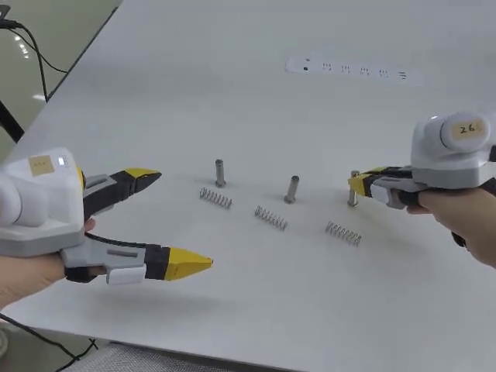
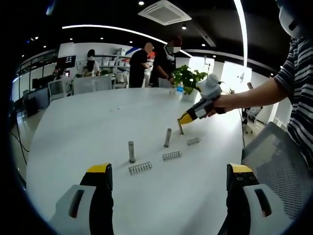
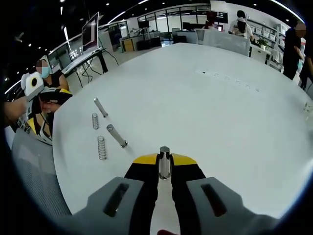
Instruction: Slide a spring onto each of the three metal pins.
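Note:
Three short metal pins stand upright in a row on the white table: left pin [image 1: 220,172], middle pin [image 1: 292,188], right pin [image 1: 353,191]. A spring lies flat in front of each: left spring [image 1: 215,198], middle spring [image 1: 270,218], right spring [image 1: 343,233]. My right gripper [image 1: 358,184] is shut on the right pin [image 3: 164,165], its yellow tips pinching the shaft just below the top. My left gripper [image 1: 172,221] hovers open at the near left, a short way from the left spring [image 2: 140,168], with nothing between its jaws.
A white power strip [image 1: 353,70] lies flat at the far side of the table. The table's near edge runs just below my left gripper. People stand and sit beyond the table, and a potted plant [image 2: 188,78] stands at its far end.

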